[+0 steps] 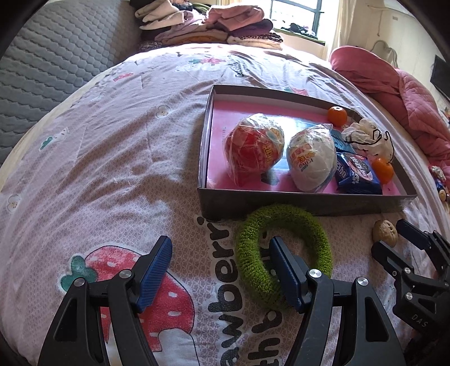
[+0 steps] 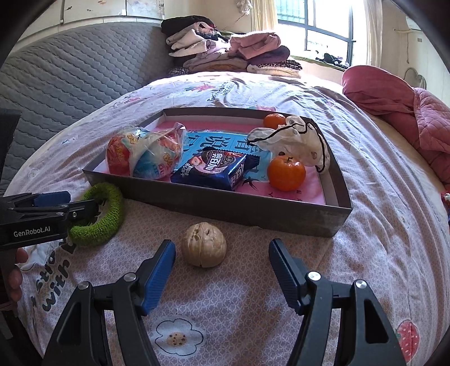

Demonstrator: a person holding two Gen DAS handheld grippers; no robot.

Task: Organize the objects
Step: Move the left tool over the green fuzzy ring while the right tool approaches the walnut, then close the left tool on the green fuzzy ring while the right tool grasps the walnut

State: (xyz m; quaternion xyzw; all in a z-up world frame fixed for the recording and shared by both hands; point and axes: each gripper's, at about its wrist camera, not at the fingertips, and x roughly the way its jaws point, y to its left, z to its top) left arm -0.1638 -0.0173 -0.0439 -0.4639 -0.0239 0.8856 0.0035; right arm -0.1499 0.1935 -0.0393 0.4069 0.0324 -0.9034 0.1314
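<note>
step: reaching for the last loose items | left gripper (image 1: 222, 270) spread wide, one finger inside the green ring (image 1: 282, 254) on the bedspread | right gripper (image 2: 222, 270) released, walnut (image 2: 203, 244) just ahead | next, likely: clamp each, lift into box (image 2: 213, 204)

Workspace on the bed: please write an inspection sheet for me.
Surface: bedsheet with strawberry print.
Job's things: green ring and walnut lie outside the box; two oranges, snack packet, wrapped eggs and pouch inside.
Clutter: folded clothes, pink quilt.
Grippers: left gripper open, one finger inside the ring; right gripper open around the walnut.
Cables: nothing seen.
Surroundings: window.
</note>
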